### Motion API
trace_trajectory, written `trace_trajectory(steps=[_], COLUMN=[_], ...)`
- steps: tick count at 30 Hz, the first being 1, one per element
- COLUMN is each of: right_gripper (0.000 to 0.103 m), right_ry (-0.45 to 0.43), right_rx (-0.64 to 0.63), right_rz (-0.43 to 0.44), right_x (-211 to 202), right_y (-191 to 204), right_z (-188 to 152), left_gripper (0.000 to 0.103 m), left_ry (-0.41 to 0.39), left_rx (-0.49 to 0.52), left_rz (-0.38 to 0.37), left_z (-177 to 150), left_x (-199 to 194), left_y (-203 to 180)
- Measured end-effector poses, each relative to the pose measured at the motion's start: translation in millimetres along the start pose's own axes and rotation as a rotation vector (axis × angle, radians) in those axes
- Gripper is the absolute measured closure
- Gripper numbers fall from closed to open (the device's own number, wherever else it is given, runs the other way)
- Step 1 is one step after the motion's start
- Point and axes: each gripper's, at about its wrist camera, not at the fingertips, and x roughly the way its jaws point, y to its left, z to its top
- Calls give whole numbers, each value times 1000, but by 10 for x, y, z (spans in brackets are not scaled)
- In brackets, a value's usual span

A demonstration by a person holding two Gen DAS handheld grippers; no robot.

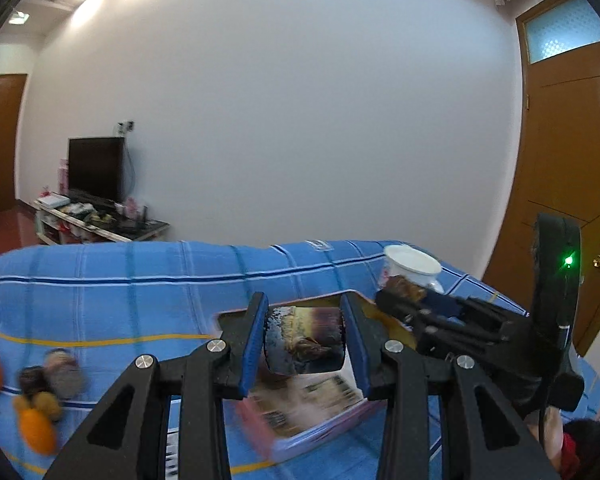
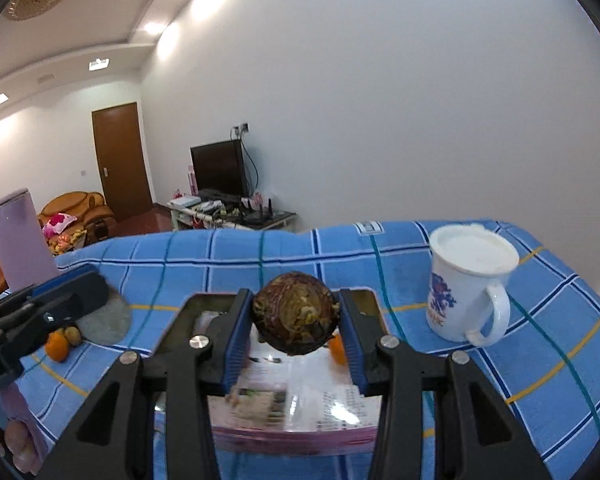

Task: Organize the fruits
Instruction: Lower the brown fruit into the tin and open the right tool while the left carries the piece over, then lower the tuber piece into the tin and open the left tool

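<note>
My right gripper (image 2: 295, 322) is shut on a dark brown wrinkled fruit (image 2: 293, 314) and holds it above a shallow pink box (image 2: 300, 424) lined with printed paper. A small orange fruit (image 2: 336, 349) lies in that box. My left gripper (image 1: 304, 330) is open and empty above the same box (image 1: 312, 408). The right gripper (image 1: 404, 300) with its fruit shows in the left wrist view at the right. Loose fruits lie on the blue plaid cloth: oranges (image 1: 37, 430) and brown fruits (image 1: 61, 374) at the left, blurred.
A white mug (image 2: 468, 284) stands on the cloth at the right. A grey stone-like lump (image 2: 103, 320) and a lilac container (image 2: 19, 236) are at the left. The left gripper (image 2: 65, 294) reaches in from the left. An orange (image 2: 56, 347) lies beneath it.
</note>
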Motion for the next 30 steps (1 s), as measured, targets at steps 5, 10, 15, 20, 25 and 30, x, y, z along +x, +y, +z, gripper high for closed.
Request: trace_trajectory(steps=[5, 10, 15, 20, 25, 30], right_gripper=[58, 56, 52, 25, 0, 0], right_ry=[71, 150, 147, 137, 10, -226], right_rx=[89, 134, 127, 186, 258, 232], right_rz=[49, 83, 87, 112, 192, 130], right_x=[144, 291, 269, 261, 68, -276], right_y=[-261, -316, -274, -362, -463, -433], right_z=[-20, -85, -100, -108, -55, -30], left_gripper=[64, 63, 51, 23, 11, 2], left_ry=[75, 134, 141, 115, 75, -102], left_rx=[-11, 42, 32, -79, -173, -59], left_rz=[-40, -28, -16, -26, -75, 34], left_z=[-98, -196, -226, -211, -194, -127], left_x=[323, 413, 379, 354, 175, -201], left_y=[-135, -236, -200, -6, 114, 62])
